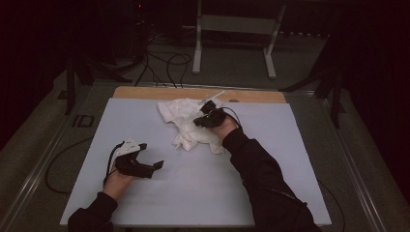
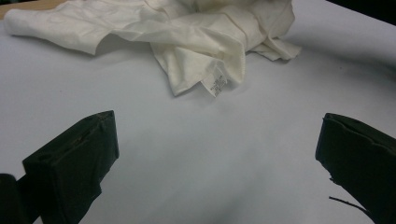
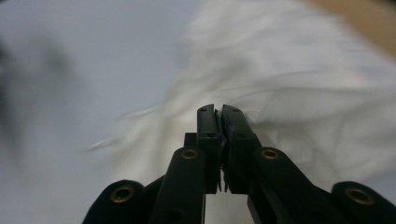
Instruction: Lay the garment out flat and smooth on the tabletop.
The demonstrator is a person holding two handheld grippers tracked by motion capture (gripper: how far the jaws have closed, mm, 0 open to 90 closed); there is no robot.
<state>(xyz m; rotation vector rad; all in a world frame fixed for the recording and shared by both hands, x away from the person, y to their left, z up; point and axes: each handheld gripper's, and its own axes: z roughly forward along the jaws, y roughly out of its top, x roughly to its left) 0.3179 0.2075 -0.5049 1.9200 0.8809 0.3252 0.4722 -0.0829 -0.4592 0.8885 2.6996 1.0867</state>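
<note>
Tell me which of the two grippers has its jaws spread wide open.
The left gripper, resting on the white table away from the cloth. Its jaws stand far apart, while the right gripper over the cloth is shut.

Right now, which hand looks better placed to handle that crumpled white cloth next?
The right. Its gripper is already over the white cloth, jaws shut. The left gripper rests open on the bare table, apart from it.
</note>
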